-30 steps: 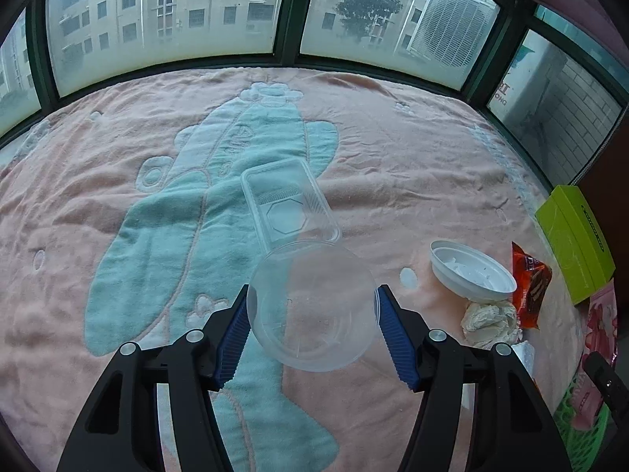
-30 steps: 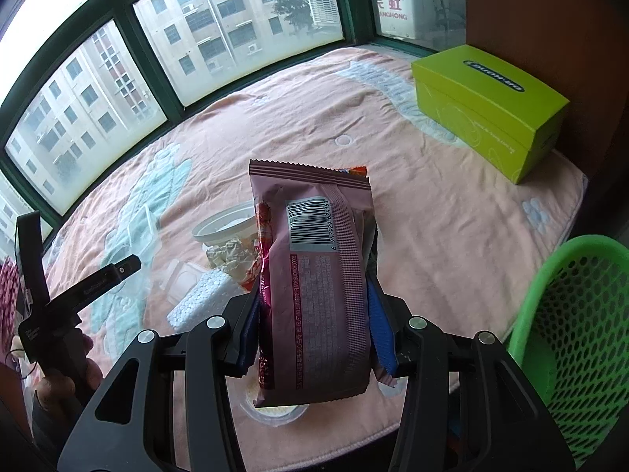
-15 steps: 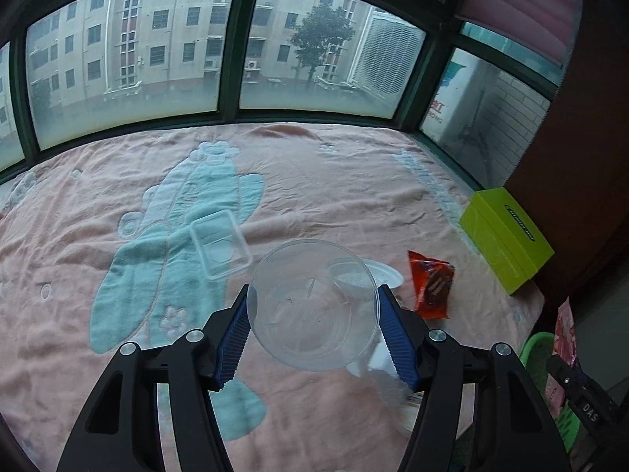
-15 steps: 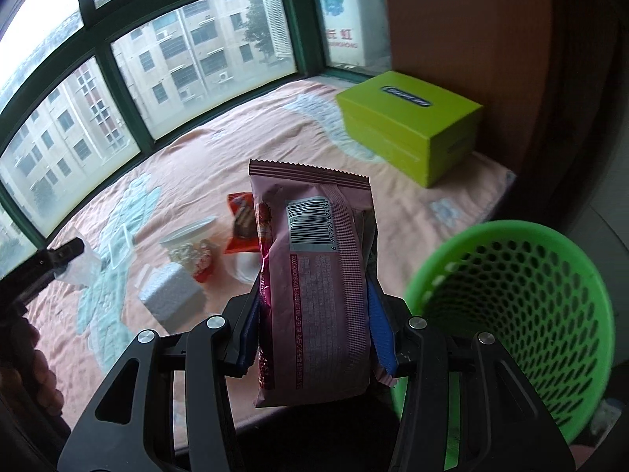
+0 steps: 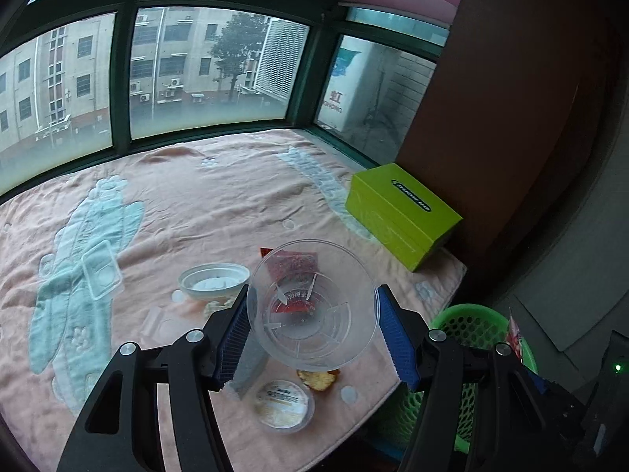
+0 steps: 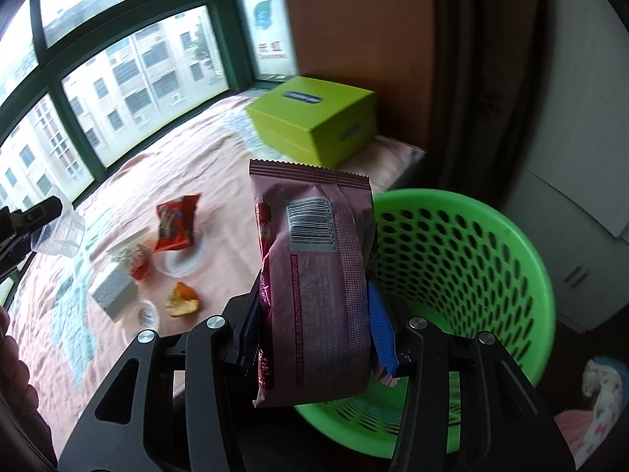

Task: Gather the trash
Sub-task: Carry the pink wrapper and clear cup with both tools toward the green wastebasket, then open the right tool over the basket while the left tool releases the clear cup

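Partly hidden, green basket [image 6: 464, 259] behind pink cookie packet [image 6: 318, 275] clamped in right hand-held gripper [image 6: 314, 338]; left hand-held gripper [image 5: 312, 330] pinching clear cup [image 5: 314, 303].

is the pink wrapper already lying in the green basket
No, the pink wrapper is clamped in the right gripper, beside the green basket.

A peach-pink blanket [image 5: 220, 204] with a pale teal cartoon figure covers the surface. The dusty-pink snack packet [image 6: 314, 275] carries a black-and-white barcode and dark red print. The bright green plastic basket [image 6: 471, 251] is perforated all over with oval holes. A lime-green cardboard box [image 5: 401, 216] bears a dark oval label. The orange-red crisp packet [image 6: 177, 222] lies near a see-through plastic cup [image 5: 312, 303], which is colourless.
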Available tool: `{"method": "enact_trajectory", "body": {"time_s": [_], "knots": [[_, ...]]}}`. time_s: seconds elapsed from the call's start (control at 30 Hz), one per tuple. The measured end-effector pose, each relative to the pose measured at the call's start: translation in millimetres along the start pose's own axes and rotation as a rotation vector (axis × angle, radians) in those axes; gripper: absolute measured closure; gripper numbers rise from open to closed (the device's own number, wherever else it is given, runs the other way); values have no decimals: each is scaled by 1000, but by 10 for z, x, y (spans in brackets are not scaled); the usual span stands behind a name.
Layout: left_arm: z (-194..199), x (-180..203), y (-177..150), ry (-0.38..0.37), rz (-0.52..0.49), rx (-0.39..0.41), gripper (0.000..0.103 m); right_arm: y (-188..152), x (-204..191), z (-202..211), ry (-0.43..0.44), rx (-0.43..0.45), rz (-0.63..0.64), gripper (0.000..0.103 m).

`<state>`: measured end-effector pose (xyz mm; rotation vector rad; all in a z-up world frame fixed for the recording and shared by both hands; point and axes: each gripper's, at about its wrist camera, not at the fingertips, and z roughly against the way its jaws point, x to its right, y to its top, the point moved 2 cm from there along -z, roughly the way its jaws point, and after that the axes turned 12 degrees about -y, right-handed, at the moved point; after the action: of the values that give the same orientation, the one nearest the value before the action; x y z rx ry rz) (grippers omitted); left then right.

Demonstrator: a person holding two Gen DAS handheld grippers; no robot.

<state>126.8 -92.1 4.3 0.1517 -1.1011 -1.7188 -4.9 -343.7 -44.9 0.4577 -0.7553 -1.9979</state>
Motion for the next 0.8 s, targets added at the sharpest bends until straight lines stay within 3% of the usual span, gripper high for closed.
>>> {"method": "enact_trajectory", "body": {"time_s": [0.07,0.53,0.8], "knots": [[-53,127,-12,-19,-17,-12,43,-30,112,-3,-10,-4,-21,55],[-302,808,-122,-102,-122,-67,43,-80,518,62,-43,16,-104,24],[-438,1122,-256,-151,-166,-113,42,-103,733,144,-66,33,-145,18]]}}
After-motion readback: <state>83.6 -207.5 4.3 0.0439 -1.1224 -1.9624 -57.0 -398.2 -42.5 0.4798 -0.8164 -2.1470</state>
